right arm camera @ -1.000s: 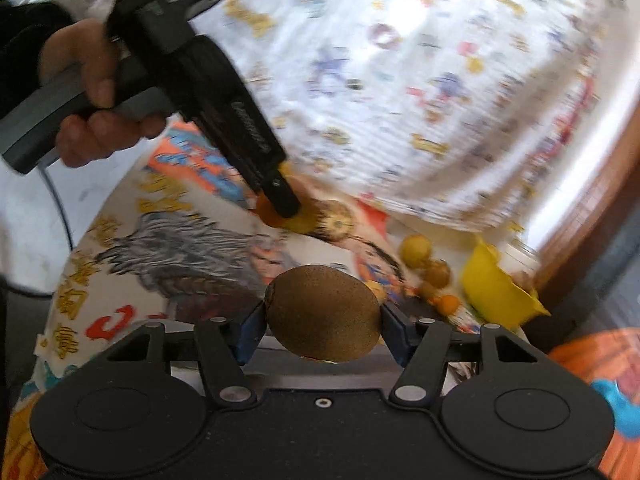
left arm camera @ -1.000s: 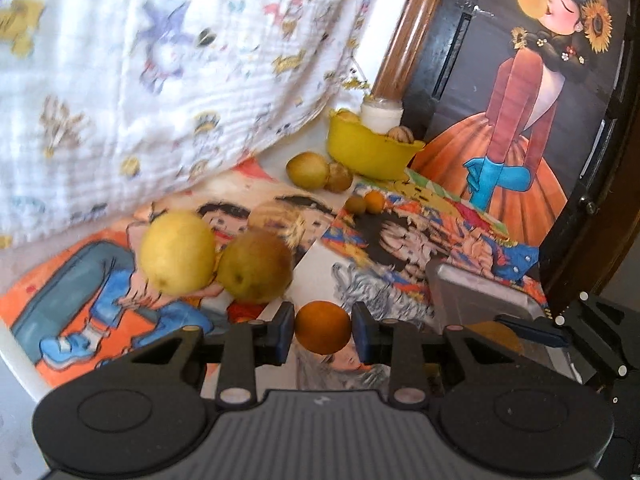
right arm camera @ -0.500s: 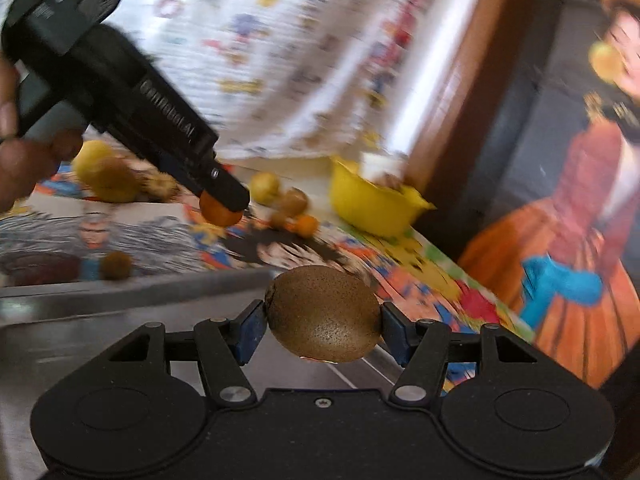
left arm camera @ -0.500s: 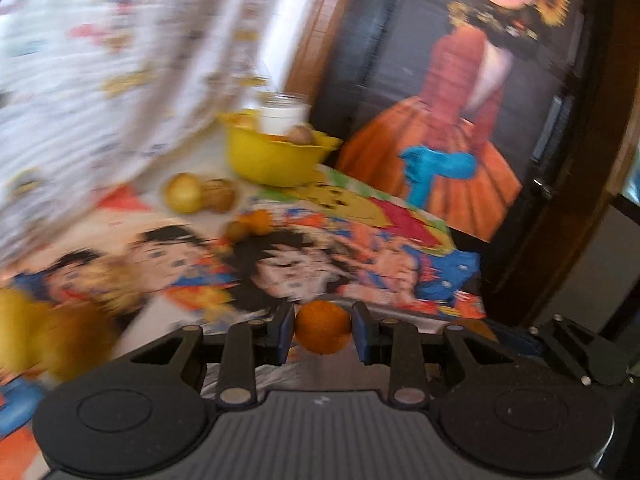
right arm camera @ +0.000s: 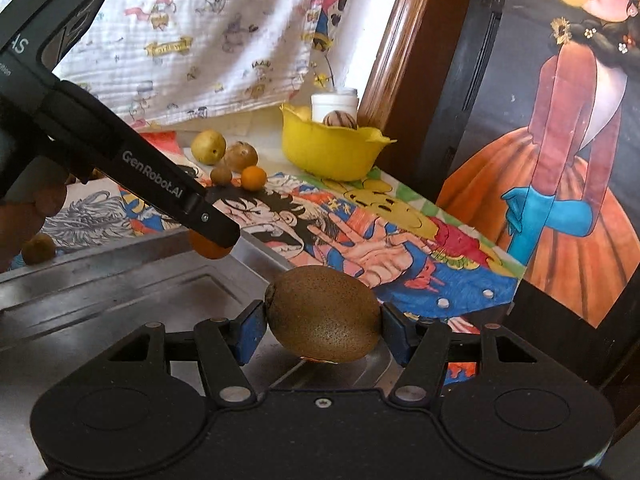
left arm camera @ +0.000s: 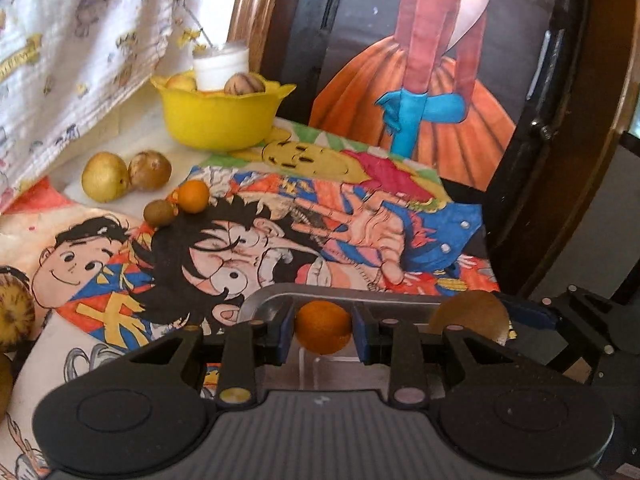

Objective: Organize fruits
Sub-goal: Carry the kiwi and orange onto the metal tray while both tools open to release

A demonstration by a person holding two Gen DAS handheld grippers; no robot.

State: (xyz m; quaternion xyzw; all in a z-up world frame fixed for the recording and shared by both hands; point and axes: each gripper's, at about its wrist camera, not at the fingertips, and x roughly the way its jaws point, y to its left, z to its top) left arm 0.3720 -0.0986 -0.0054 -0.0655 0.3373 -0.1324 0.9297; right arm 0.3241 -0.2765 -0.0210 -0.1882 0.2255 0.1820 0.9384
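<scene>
Blue pads of the left gripper pinch a small orange fruit from both sides; fruit clear of any surface, hanging over the near rim of a steel tray. Right gripper likewise clamped on a brown kiwi, long axis across the pads, held above the tray's right corner. From the left wrist view the kiwi shows just beside the orange fruit, to its right.

Step in hand, as I judge it: both fruits carried to the tray, not yet set down. Next move calls for lowering each into the tray's recess before spreading the jaws; both are round and likely to roll on bare metal, so release low and gently.

Room: tray interior looks bare, plenty of floor. The two grippers sit near each other over the same corner; lowering one at a time would avoid a knock. Tray's raised rim lies directly under the orange fruit, so it needs to come further inward first.

Farther out on the cartoon-print cloth: a second orange fruit touching a small brown one, two larger yellow-brown fruits behind, then a yellow bowl holding more, near the back wall. These remain to be gathered.
</scene>
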